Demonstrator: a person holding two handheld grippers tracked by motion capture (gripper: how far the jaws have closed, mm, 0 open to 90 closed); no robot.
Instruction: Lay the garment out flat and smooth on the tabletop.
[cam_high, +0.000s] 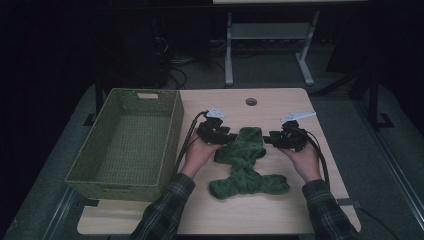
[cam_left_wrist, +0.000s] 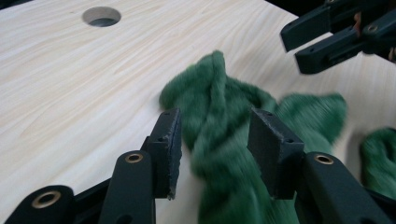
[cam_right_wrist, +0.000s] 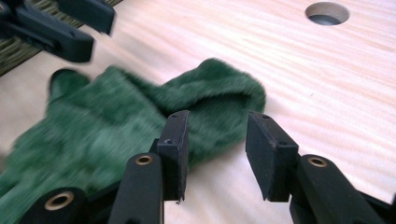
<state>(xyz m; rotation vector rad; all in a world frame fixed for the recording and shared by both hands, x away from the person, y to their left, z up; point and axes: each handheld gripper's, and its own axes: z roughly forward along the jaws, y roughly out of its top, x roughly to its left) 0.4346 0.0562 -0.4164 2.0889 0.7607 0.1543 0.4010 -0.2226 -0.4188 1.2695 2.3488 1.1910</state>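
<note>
A light wooden table (cam_high: 260, 210) is filling the middle of the high view, with a round hole (cam_high: 251, 101) sitting near its far edge at upper centre. A green woven basket (cam_high: 165, 145) is standing on the table's left side, taking up the left-centre of the frame, its inside bare as far as can be seen.

A dark green fuzzy cloth (cam_high: 245, 165) is lying crumpled on the table at the centre of the high view, just right of the basket and between the two hands. Its upper part is bunching into a twisted ridge, and its lower part is spreading wider toward the bottom of the frame.

The person's plaid sleeves are coming in from the bottom edge.

The left gripper (cam_high: 226, 138) is sitting just left of the cloth's upper part. In the left gripper view its jaws are standing spread apart, with the twisted ridge of cloth (cam_left_wrist: 219, 126) lying between them; the pads are not pressing on it.

The right gripper (cam_high: 268, 139) is sitting just right of the cloth's upper part. In the right gripper view its jaws are likewise standing apart, with the folded edge of the cloth (cam_right_wrist: 205, 98) just beyond the gap and nothing pinched.
</note>
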